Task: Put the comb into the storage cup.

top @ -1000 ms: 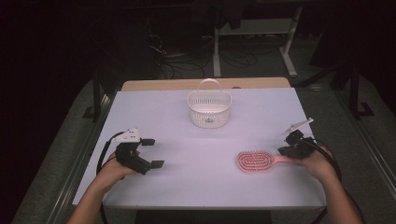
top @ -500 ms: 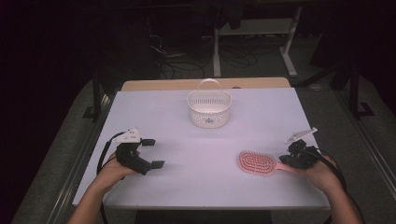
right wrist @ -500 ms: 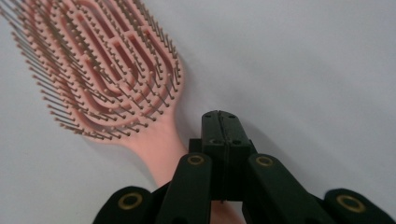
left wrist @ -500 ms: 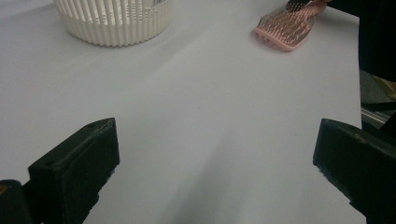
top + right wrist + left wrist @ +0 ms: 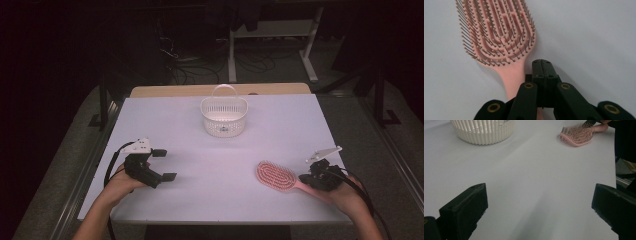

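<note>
**Pink hairbrush lies beside closed right gripper on the white desk**

Black and pressed together, the jaws of the right gripper (image 5: pixel 541 67) meet with nothing between them. In the right gripper view they sit just to the right of the handle of the pink hairbrush (image 5: pixel 496 37), above the desk rather than around the handle. The brush lies flat, bristles up, its head pointing away from the gripper.

From the high view, the right gripper (image 5: pixel 306 177) is at the near right of the desk (image 5: pixel 280 125), and the hairbrush (image 5: pixel 276 175) stretches from it toward the left, head toward the middle.

The left gripper (image 5: pixel 165 165) rests at the near left, well apart from the brush, held in the person's hand. Its jaws stand wide apart, and the left gripper view shows bare desk (image 5: pixel 536 182) between them.

Farther off, near the far edge at the centre, stands a white slatted basket (image 5: pixel 224 116) with an upright handle, apart from both grippers and the brush.
</note>
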`<state>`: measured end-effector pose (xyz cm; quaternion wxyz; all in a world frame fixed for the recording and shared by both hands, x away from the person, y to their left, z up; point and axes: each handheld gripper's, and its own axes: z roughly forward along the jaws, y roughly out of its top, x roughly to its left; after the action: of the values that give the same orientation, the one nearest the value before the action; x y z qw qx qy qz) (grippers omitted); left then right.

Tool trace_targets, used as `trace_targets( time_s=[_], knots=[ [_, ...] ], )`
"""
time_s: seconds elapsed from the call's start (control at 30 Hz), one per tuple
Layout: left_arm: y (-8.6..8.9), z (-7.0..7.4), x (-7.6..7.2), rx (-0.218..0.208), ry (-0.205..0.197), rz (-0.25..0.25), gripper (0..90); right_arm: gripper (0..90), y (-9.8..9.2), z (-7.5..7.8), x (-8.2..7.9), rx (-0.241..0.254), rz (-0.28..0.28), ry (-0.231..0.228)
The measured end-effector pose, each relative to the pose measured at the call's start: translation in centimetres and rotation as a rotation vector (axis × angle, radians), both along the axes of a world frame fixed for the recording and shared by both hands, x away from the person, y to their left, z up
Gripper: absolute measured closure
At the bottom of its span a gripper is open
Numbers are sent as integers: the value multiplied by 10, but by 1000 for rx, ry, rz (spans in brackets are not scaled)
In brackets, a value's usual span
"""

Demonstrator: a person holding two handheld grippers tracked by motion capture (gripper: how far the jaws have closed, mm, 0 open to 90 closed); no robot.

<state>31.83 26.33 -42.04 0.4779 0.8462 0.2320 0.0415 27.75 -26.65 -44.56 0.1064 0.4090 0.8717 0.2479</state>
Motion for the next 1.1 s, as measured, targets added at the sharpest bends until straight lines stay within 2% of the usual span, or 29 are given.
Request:
trace_targets(
  time_s=[0.33, 0.47, 0.5, 0.63, 0.73, 0.8, 0.93, 0.97, 1.0, 1.03, 1.1],
  knots=[
    [-1, 0, 0, 2, 0, -2, 5, 889, 2, 0, -7, 11, 19, 1],
    [0, 0, 0, 2, -1, -1, 5, 888, 1, 5, -8, 29, 6, -20],
    [0, 0, 0, 1, 1, 0, 5, 885, 1, 11, -7, 44, 2, -46],
    [1, 0, 0, -1, 3, 2, 5, 797, 3, 25, -4, 104, -33, -96],
    [1, 0, 0, -5, 4, 5, 5, 739, 7, 35, 0, 156, -27, -122],
    [1, 1, 0, -6, 4, 5, 5, 712, 10, 37, 1, 171, -24, -128],
    [2, 1, 0, -4, -3, 9, 5, 541, 26, 48, 8, 219, 4, -176],
    [2, 1, 0, -4, -3, 9, 5, 541, 26, 48, 8, 219, 4, -176],
    [3, 1, 0, -2, -6, 9, 5, 501, 30, 50, 10, 237, 10, -188],
    [3, 2, 0, -6, -6, 12, 5, 412, 37, 51, 13, 268, 20, -210],
    [4, 2, 0, -7, -6, 11, 5, 331, 42, 52, 16, 290, 26, -225]
  ],
)
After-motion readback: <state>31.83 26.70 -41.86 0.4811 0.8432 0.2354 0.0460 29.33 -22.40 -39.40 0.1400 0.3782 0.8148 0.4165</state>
